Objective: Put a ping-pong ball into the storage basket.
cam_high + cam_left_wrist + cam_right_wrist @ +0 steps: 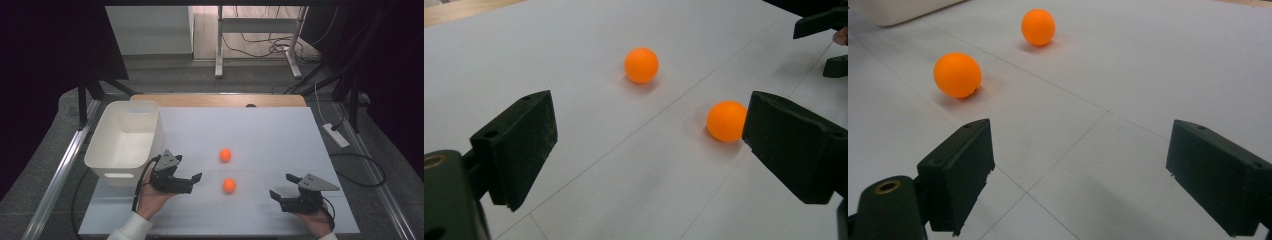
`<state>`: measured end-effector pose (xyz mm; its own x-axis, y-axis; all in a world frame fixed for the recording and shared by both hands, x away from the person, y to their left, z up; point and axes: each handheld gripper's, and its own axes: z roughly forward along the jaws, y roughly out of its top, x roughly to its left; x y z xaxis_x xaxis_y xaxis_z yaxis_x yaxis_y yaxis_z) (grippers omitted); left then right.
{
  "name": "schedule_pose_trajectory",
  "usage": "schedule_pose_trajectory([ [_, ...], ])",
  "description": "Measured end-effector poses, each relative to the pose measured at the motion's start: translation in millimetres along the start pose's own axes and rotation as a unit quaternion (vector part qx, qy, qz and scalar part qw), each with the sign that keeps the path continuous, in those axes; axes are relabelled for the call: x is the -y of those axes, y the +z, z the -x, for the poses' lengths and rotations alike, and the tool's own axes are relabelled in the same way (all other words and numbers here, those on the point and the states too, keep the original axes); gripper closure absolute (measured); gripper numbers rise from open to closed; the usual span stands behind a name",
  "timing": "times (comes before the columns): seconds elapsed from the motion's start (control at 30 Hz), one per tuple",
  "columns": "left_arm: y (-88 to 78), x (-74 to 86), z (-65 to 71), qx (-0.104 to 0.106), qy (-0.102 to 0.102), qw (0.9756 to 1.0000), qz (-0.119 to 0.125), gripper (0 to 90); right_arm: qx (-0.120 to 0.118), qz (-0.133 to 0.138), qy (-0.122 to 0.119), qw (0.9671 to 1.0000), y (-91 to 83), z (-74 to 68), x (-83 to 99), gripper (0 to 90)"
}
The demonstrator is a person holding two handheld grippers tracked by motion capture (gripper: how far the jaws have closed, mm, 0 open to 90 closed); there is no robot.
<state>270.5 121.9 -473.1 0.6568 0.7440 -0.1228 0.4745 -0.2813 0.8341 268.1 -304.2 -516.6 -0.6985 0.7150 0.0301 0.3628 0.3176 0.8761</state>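
Two orange balls lie on the white table. The far ball rests near the middle; the near ball is just in front of it. My left gripper is open, left of the near ball, which sits just beyond its right jaw tip. My right gripper is open too, to the right of the near ball, with nothing between its jaws. Both rest low over the table in a person's hands.
A white plastic bin stands at the table's left side, behind my left gripper. The white table sheet stretches out behind the balls. The right gripper's jaws appear at the top right of the left gripper view.
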Motion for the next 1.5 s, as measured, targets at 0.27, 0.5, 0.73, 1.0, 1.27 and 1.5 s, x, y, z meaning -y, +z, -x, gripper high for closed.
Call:
schedule_pose_trajectory([
  [0.27,1.2,-5.8,-0.5,0.002,0.0,1.0,0.003,8.4,-0.001,0.001,-0.004,1.0,-0.8,-2.1,-0.9,11.5],
  [0.5,5.7,-13.8,1.0,0.001,0.007,1.0,0.0,8.4,-0.001,0.0,0.001,1.0,-0.4,0.1,0.1,11.5],
  [0.73,11.3,-22.9,3.3,0.005,0.017,0.9998,-0.003,8.4,-0.003,-0.004,0.0,1.0,0.5,-0.1,0.4,11.4],
  [1.0,19.1,-28.3,4.2,0.009,0.02,0.9997,-0.009,8.5,0.0,-0.001,0.003,1.0,-0.2,0.2,0.7,11.5],
  [1.27,24.1,-35.8,4.9,0.011,0.025,0.9996,-0.009,8.5,0.002,0.0,0.002,1.0,-0.3,0.1,0.8,11.5],
  [1.5,32.8,-39.1,6.8,0.015,0.031,0.9992,-0.018,8.7,0.003,0.0,0.003,1.0,-0.6,0.6,1.0,11.5],
])
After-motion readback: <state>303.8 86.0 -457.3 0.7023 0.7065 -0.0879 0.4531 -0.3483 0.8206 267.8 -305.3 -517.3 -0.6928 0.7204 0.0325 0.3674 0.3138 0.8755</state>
